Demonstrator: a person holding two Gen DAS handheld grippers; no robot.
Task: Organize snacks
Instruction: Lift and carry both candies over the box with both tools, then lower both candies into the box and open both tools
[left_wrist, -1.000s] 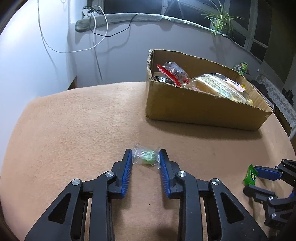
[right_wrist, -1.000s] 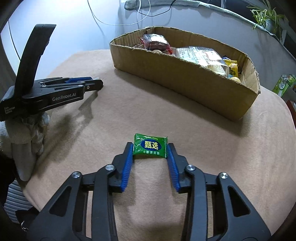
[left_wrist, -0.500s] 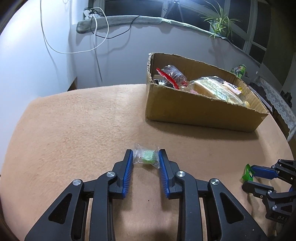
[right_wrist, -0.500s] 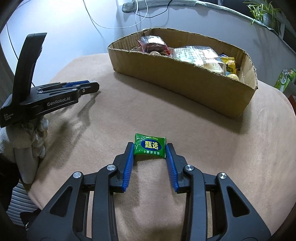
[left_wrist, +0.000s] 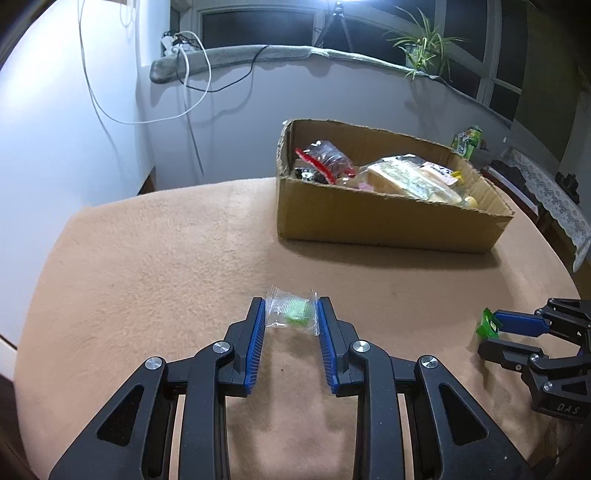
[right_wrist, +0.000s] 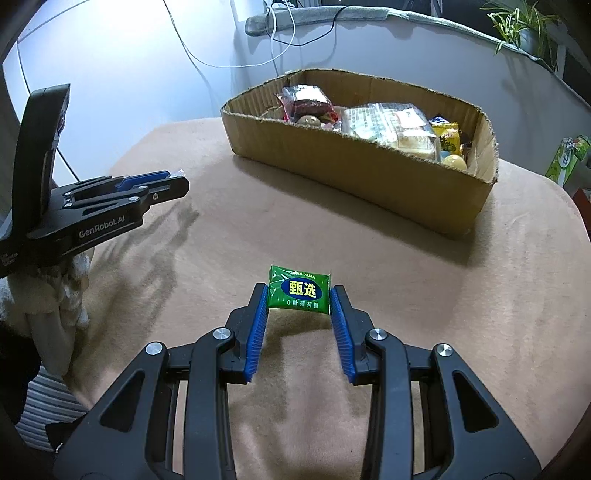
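Nearly done, judging by the table: cardboard box (left_wrist: 388, 221) far right already holds several snacks; two candies left. Left gripper (left_wrist: 291, 314) clamps a clear-wrapped green candy (left_wrist: 292, 311), tilted down over the near tabletop. Right gripper (right_wrist: 298, 295) grasps a green mint packet (right_wrist: 300, 290), likewise angled down, nearer than the box.

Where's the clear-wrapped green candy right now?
The clear-wrapped green candy is pinched between the left tongs above the tan table cover, short of the cardboard box.
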